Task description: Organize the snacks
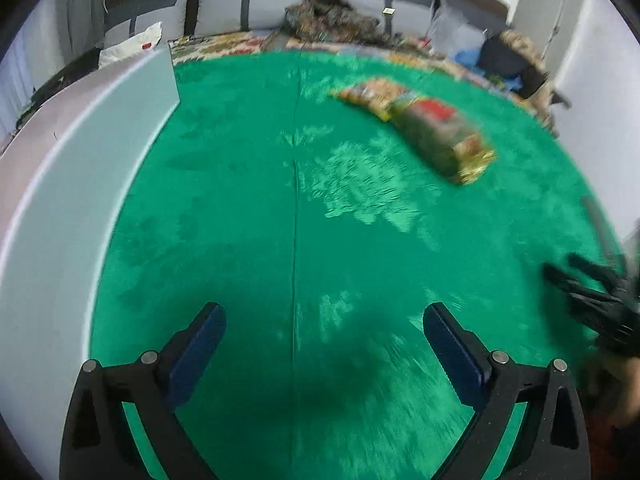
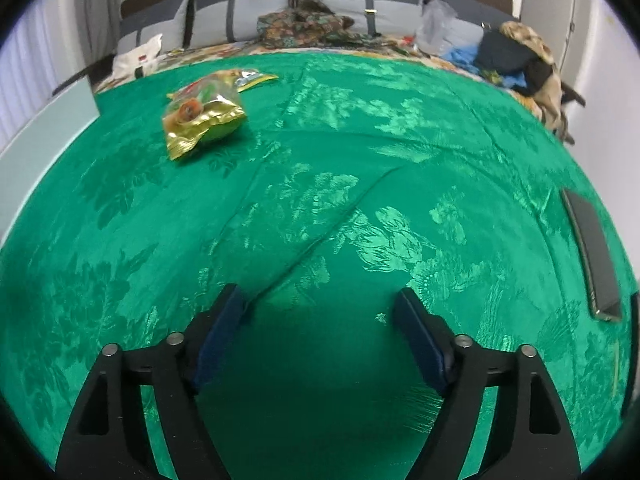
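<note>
A gold and green snack bag [image 2: 202,118] lies on the green cloth [image 2: 320,200] at the far left of the right wrist view, with a flatter yellow-green packet [image 2: 252,77] just behind it. In the left wrist view the same snack bag [image 1: 444,136] lies far right, blurred, with the second packet [image 1: 370,94] behind it. My left gripper [image 1: 324,320] is open and empty above the cloth [image 1: 280,220]. My right gripper [image 2: 320,304] is open and empty, low over the cloth, well short of the snacks.
A pale grey-white box or panel [image 1: 76,184] borders the cloth on the left. A dark flat phone-like slab [image 2: 594,256] lies at the right edge. A black gloved hand [image 1: 596,300] shows at the right. Cushions and piled clothes [image 2: 308,24] sit behind.
</note>
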Demonstrator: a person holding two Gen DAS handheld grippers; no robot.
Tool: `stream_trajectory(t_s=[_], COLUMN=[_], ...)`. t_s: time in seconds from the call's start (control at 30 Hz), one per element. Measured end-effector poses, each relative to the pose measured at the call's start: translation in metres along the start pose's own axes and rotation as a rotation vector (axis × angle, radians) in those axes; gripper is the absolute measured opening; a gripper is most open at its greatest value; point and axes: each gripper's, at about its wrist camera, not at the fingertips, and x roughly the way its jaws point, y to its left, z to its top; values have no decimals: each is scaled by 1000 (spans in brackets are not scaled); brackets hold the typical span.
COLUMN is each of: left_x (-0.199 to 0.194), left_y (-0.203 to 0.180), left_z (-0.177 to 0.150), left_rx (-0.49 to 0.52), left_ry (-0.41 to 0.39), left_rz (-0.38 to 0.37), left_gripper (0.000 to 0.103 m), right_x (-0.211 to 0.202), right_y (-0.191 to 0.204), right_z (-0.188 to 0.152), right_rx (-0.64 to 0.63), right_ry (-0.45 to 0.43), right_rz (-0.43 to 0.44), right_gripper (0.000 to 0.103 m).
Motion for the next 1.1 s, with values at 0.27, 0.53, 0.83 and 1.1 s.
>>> stream_trajectory(t_s=[0.27,0.53,0.83,1.1], left_x=[53,54,54,54], left_y=[9,15,14,14], left_z=[19,15,15,15], left_rx=[11,10,10,10], left_ry=[-39,-80,-80,-80], left_rz=[96,91,92,92], left_gripper=[103,103,103,103], right_x=[-1,-1,-2,-2], right_y=[4,3,4,4], right_z=[-2,-1,-2,-1], right_rx=[2,1,2,2], right_ry=[1,1,2,3], right_rz=[0,-1,0,0], right_gripper=[84,84,85,85])
